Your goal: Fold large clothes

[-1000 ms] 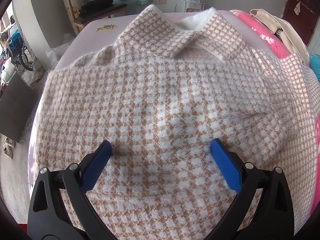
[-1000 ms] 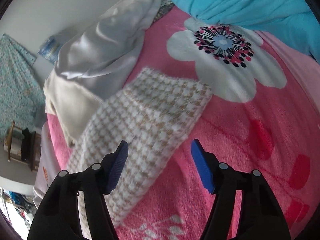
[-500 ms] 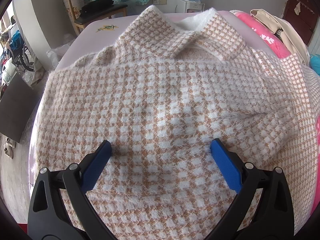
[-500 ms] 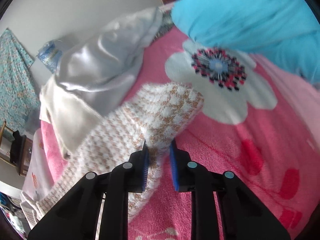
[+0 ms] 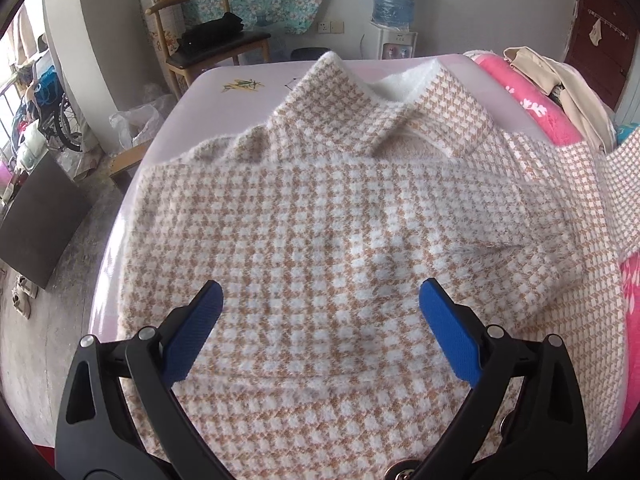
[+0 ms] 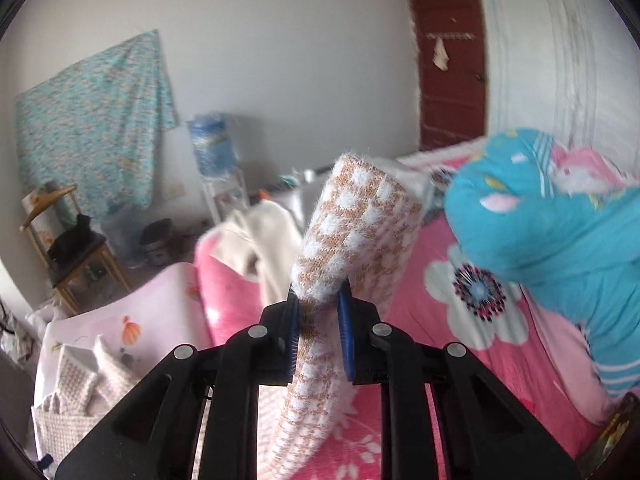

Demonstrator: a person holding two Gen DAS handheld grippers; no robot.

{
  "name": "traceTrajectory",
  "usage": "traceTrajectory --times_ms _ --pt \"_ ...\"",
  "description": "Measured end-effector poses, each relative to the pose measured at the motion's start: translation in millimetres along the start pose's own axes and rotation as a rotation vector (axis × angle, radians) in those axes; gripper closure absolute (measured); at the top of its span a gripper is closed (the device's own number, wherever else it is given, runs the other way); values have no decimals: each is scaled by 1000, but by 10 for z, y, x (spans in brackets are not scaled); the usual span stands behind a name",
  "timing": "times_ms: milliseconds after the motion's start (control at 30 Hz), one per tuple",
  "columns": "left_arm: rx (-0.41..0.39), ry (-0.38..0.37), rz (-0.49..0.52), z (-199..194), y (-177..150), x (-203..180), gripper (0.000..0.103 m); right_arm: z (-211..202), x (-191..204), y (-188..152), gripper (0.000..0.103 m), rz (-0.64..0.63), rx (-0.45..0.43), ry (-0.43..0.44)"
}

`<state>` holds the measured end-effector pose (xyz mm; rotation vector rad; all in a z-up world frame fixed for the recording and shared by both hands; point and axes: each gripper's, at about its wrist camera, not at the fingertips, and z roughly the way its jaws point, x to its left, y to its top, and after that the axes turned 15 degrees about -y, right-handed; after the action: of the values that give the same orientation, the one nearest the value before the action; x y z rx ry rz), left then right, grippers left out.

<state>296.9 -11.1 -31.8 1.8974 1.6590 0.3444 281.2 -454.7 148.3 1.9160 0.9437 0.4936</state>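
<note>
1. We see one houndstooth sweater [image 5: 344, 216], tan and white, spread flat on the pale bed sheet [image 5: 208, 92], collar pointing away from us.
2. Our left gripper [image 5: 320, 312] hovers over the sweater's body, its two blue pads spread wide with nothing between them.
3. Our right gripper [image 6: 320, 316] is clamped on one sleeve [image 6: 352, 240], lifted above the pink floral blanket [image 6: 472, 320].
4. One blue quilt bundle [image 6: 560, 220] and one wooden chair [image 5: 208, 36] are nearby.
</note>
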Motion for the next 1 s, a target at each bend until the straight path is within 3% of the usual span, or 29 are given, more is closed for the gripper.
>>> traceTrajectory --times_ms 100,167,433,600,700,767,800,833,867,900,1000 --pt "-8 9 -18 -126 -39 94 13 -305 310 27 86 -54 -65 29" --pt "-1 1 -42 -171 -70 198 26 -469 513 25 86 -86 -97 47" --pt "10 -51 -117 -369 -285 585 57 -1118 1333 -92 86 -169 -190 157" --pt "4 -75 -140 -505 -409 739 68 -1507 1805 -340 86 -241 -219 251" --pt "-6 -87 -156 -625 -484 828 70 -1695 2116 -590 85 -309 -176 370" --pt "-13 -91 -162 -697 -525 871 70 -1737 2307 -770 81 -388 -78 530" --pt "-16 -93 -165 -728 -543 889 70 -1740 2389 -862 72 -419 -6 642" --pt "-19 -94 -168 -757 -557 901 70 -1736 2420 -941 55 -429 52 739" --pt "-23 -95 -170 -791 -572 923 70 -1737 2407 -1011 47 -427 86 804" --pt "-28 -95 -173 -828 -587 944 70 -1731 2370 -1059 39 -426 101 834" --pt "-43 -105 -184 -917 -604 999 70 -1603 2176 -1110 38 -413 132 816"
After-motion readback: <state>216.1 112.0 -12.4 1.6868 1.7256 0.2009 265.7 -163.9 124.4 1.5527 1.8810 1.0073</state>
